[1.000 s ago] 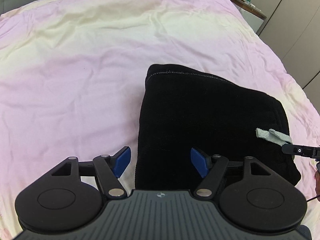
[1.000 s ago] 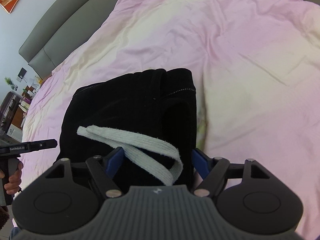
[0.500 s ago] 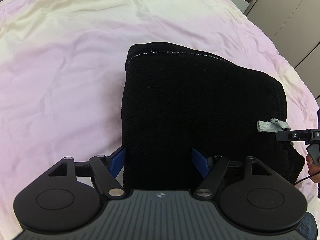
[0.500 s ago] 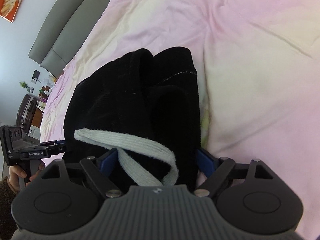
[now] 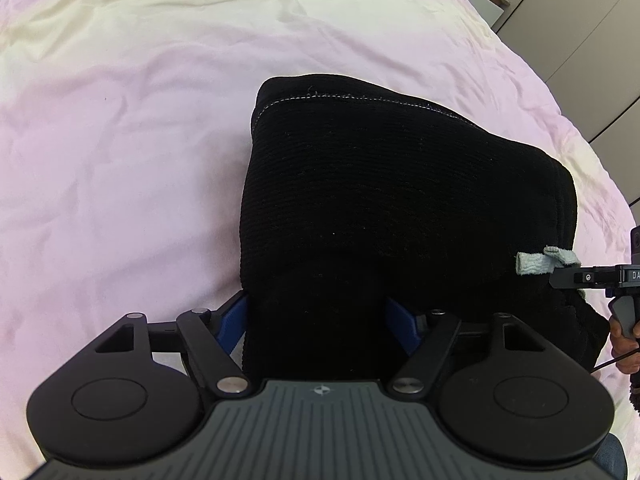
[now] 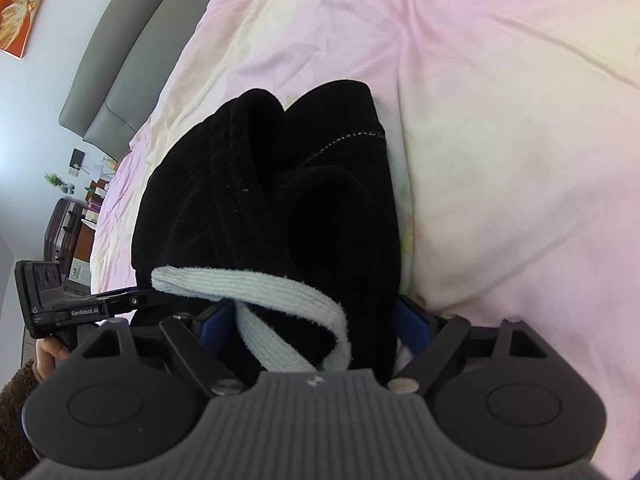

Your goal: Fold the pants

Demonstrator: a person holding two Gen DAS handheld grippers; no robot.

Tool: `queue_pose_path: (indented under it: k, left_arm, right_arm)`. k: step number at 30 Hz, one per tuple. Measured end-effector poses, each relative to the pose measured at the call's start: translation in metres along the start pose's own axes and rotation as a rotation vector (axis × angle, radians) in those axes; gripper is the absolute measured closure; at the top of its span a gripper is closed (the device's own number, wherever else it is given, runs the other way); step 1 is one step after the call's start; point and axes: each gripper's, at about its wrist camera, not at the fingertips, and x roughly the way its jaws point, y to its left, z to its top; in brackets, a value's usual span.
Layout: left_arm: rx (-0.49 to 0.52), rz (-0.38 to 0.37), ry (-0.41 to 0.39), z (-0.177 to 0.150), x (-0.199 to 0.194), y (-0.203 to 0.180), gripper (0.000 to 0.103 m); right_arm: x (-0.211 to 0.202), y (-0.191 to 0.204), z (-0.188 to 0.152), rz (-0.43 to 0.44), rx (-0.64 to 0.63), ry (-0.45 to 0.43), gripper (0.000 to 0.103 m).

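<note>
Two tools straddle the near edge of the folded black ribbed-knit pants (image 5: 400,208) on the pink bed cover (image 5: 120,160): left tool (image 5: 316,320) and right tool (image 6: 308,320), both spread wide. The bundle's length runs away from each. A pale woven drawstring (image 6: 280,292) loops between the right pads; contact seems absent, though dark cloth hides the fingertips.

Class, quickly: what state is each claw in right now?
Left claw: open, straddling the folded black pants.
Right claw: open, pants and white drawstring between its fingers.
</note>
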Motion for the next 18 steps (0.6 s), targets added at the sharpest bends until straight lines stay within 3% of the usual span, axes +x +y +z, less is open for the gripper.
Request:
queue_pose_path:
  k: [4, 8, 9, 11, 13, 15, 18]
  left_arm:
    - [0.057, 0.055, -0.027, 0.009, -0.022, -0.011, 0.025]
    - [0.158, 0.129, -0.13, 0.024, -0.051, -0.033, 0.036]
    - [0.181, 0.141, -0.159, 0.032, -0.056, -0.04, 0.043]
    - [0.225, 0.158, -0.202, 0.045, -0.058, -0.054, 0.05]
    - [0.25, 0.181, -0.211, 0.058, -0.049, -0.066, 0.058]
    - [0.27, 0.216, -0.159, 0.069, -0.029, -0.07, 0.071]
    - [0.268, 0.244, -0.107, 0.066, 0.001, -0.067, 0.072]
  right_arm:
    - [-0.015, 0.017, 0.0, -0.068, -0.06, 0.004, 0.024]
    - [-0.044, 0.046, -0.004, -0.18, -0.176, -0.094, 0.029]
    - [-0.05, 0.054, -0.004, -0.211, -0.2, -0.12, 0.038]
    - [-0.056, 0.073, 0.0, -0.249, -0.249, -0.158, 0.068]
    - [-0.058, 0.092, 0.004, -0.297, -0.309, -0.199, 0.081]
    - [-0.054, 0.108, 0.008, -0.327, -0.389, -0.216, 0.082]
    - [-0.032, 0.111, 0.014, -0.383, -0.435, -0.157, 0.084]
